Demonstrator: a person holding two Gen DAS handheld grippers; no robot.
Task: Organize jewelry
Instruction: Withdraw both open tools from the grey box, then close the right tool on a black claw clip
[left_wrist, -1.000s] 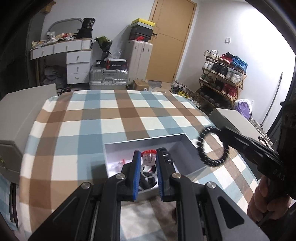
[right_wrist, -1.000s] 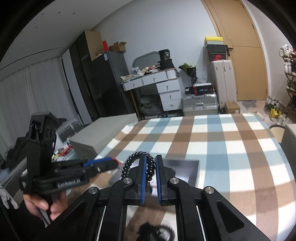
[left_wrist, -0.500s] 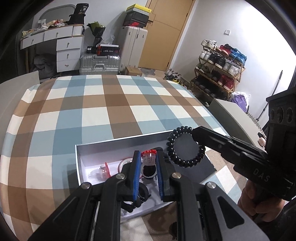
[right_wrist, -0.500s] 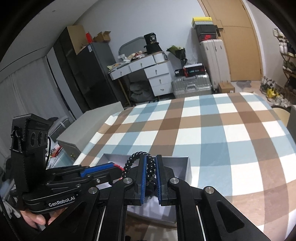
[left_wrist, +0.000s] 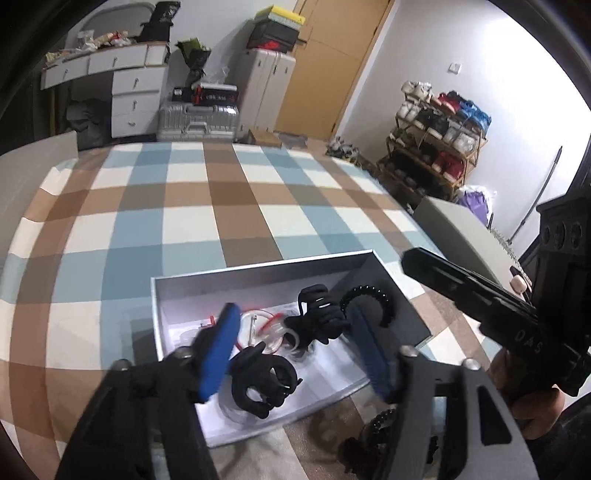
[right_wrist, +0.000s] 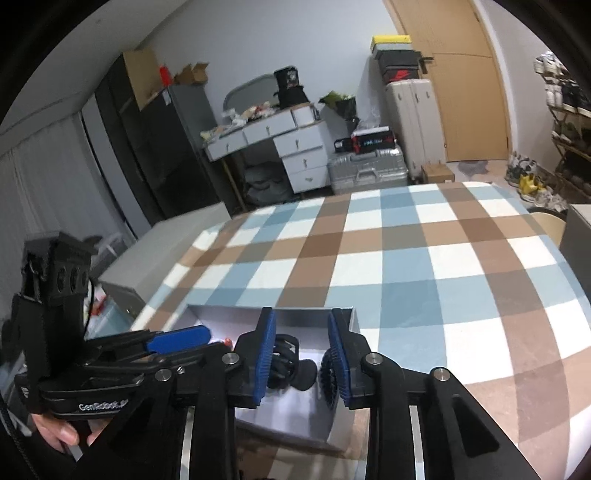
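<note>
**Hovering both grippers over the grey box**

Looking across from the left, I have my left gripper (left_wrist: 291, 347) above the near-left part of the grey box (left_wrist: 258, 275), which sits on the checked tablecloth (left_wrist: 147, 206). Its jaws have just been opening and now stand apart, with nothing pressed between the blue pads (left_wrist: 218, 350). Below that gap lie clear rings with red tops (left_wrist: 266, 326) on the pale floor of the box, a black claw clip (left_wrist: 262, 384) toward the near wall, and a second black claw clip (left_wrist: 317, 317) further in.

Moving right, the black spiral hair tie (left_wrist: 371, 301) leans inside the box against its right wall, partly hidden behind my left gripper's right finger. Another dark beaded piece (left_wrist: 380, 421) lies on the cloth outside the near wall.

Furthest right is my right gripper (right_wrist: 301, 354), over the box's right end. Its jaws have just been opening too; they are parted and grip nothing. From the right wrist view the hair tie (right_wrist: 328, 373) sits just inside the right pad, though I cannot tell whether it touches it.
</note>
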